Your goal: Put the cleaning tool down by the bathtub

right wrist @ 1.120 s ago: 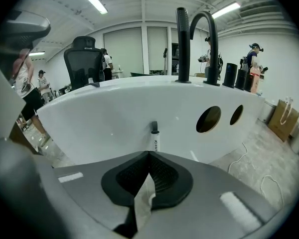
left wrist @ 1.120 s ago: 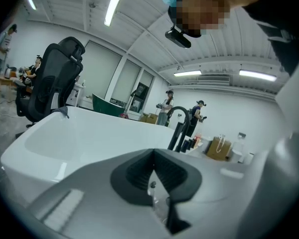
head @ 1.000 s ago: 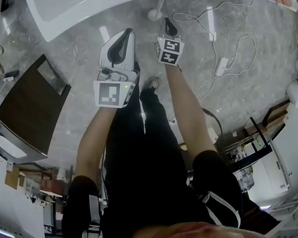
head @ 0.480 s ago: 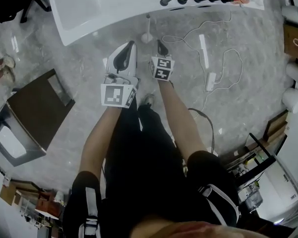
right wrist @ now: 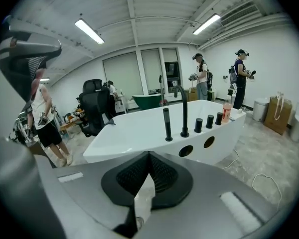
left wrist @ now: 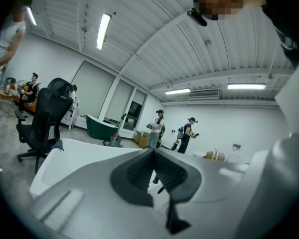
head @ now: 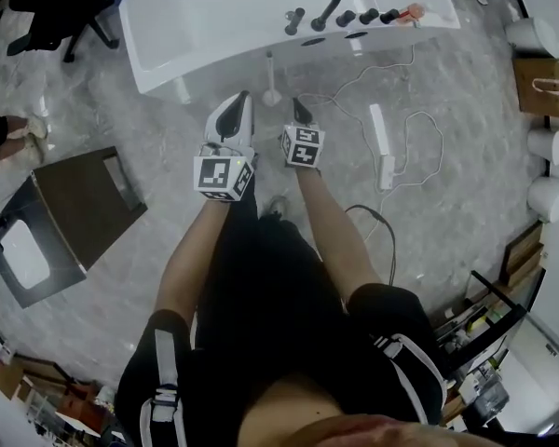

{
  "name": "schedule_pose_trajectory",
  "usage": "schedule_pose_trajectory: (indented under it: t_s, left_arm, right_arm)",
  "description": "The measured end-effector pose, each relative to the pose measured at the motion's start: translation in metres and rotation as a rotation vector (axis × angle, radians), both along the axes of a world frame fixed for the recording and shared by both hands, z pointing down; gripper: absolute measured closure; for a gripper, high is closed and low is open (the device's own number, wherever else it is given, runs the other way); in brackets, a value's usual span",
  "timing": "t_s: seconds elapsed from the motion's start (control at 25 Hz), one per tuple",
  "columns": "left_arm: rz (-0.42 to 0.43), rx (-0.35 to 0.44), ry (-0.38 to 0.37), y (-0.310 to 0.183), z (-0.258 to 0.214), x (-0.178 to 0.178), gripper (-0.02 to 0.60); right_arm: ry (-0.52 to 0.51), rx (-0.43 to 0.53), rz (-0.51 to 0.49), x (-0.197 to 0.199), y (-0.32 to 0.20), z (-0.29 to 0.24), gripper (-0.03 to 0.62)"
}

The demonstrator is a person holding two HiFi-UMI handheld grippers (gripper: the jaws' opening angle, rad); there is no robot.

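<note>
seemingly apart, cleaning tool (head: 271, 80) between left gripper (head: 239, 101) and right gripper (head: 298, 106) fingers (head: 229, 124)

Grey marble floor (head: 475, 217), black office chair (left wrist: 42, 118)

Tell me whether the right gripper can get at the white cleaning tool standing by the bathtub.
Probably yes: the cleaning tool stands upright and clear, ahead-left of the right gripper, with nothing between them. Its jaws are shut and must open first.
</note>
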State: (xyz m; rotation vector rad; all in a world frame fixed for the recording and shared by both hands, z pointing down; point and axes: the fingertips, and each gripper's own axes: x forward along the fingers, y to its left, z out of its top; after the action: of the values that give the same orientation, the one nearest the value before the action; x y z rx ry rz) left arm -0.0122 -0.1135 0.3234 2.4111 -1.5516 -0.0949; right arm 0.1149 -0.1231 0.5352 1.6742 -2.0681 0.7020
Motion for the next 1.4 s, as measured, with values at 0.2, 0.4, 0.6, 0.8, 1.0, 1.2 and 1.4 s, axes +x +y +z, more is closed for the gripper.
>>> schedule_pose_trajectory:
  t_s: [0.2,0.4,0.6,0.8,1.0,1.2,1.4]
  left_arm:
    - [-0.010,0.007,0.012,0.045,-0.031,0.011,0.572]
    - [-0.013,0.026,0.008,0.100,-0.061,0.025,0.572]
    - [-0.020,0.035,-0.011,0.152,-0.082,0.037,0.572]
    - [-0.030,0.031,-0.038,0.195,-0.095,0.049,0.572]
    - [-0.035,0.049,-0.033,0.226,-0.110,0.046,0.572]
    - [-0.054,0.042,-0.016,0.244,-0.115,0.030,0.572]
    - [-0.052,0.029,-0.014,0.247,-0.117,0.014,0.572]
  right_arm:
    - [-0.068,0.036,-0.009,0.007,0.039,-0.054,0.594]
    - [-0.105,0.104,-0.004,0.021,0.083,-0.115,0.594]
    - [-0.143,0.180,-0.027,0.031,0.122,-0.175,0.594]
    - [-0.145,0.243,-0.065,0.040,0.164,-0.218,0.594]
    - [-0.095,0.302,-0.112,0.036,0.206,-0.251,0.594]
    - [-0.103,0.330,-0.168,0.019,0.244,-0.277,0.594]
    - [-0.094,0.355,-0.195,0.002,0.257,-0.298,0.594]
